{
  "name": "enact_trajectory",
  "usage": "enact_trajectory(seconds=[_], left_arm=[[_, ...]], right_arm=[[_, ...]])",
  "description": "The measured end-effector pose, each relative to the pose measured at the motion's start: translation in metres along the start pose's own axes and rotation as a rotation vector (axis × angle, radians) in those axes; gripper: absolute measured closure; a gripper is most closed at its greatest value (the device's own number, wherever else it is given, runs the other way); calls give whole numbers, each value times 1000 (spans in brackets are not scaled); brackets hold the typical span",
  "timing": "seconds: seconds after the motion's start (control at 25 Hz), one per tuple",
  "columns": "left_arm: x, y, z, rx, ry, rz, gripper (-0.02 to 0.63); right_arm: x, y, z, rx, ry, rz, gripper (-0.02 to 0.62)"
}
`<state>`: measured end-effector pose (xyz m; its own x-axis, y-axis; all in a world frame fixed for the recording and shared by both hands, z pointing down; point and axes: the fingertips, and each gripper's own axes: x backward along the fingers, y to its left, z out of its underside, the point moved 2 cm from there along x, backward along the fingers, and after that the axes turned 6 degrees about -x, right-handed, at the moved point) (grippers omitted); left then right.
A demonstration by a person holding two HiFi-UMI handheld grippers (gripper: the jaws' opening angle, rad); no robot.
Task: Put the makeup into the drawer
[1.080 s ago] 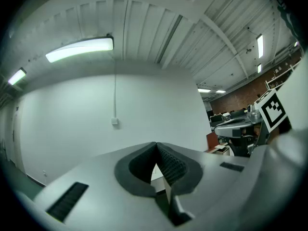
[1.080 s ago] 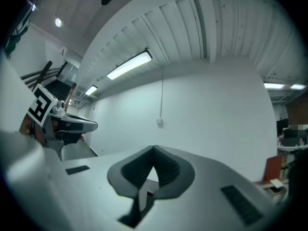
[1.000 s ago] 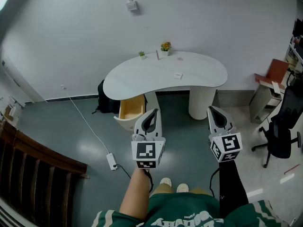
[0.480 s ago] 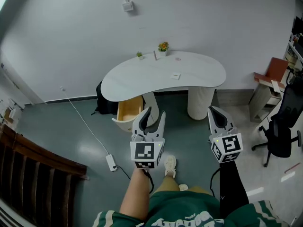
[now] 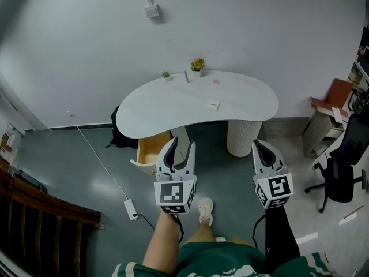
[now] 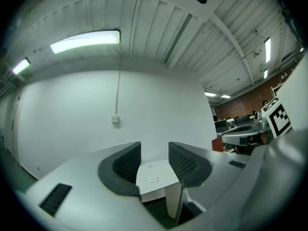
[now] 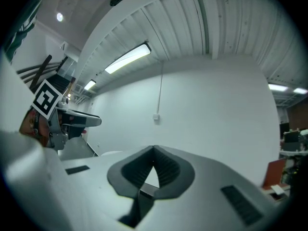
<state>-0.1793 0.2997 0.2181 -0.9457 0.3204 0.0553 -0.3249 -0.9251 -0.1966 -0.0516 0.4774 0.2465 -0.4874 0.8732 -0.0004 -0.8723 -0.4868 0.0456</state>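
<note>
Step close to the white table [image 5: 173,105] and aim the left gripper [image 5: 180,150], jaws just spread halfway and empty, at the small makeup box [image 5: 213,104] near its middle, keeping the closed, empty right gripper [image 5: 262,150] back.

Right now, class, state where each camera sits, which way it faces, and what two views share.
Head view: on the head, steeply down at table, open drawer, left gripper, right gripper, forearm, shoe.
Left gripper view: on it, toward the table; jaws just opening, empty.
Right gripper view: on it, toward the wall; jaws shut.
Shared: the wall box.
</note>
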Motion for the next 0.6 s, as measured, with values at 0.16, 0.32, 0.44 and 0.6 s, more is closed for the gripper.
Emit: enact_trajectory(seconds=[0.16,0.32,0.44,0.6], left_arm=[[-47,20,15,-6,10,14,440],[-92,47,27,1,18,28,437],[-129,70,37,7,26,40,436],[-178,98,49,10,34,66,434]], right_arm=[[-49,-13,7,0,10,3,591],[-102,-20,7,-6,12,5,591],[-146,-24,7,-15,22,-1,591],[-203,-29,7,-9,30,4,591]])
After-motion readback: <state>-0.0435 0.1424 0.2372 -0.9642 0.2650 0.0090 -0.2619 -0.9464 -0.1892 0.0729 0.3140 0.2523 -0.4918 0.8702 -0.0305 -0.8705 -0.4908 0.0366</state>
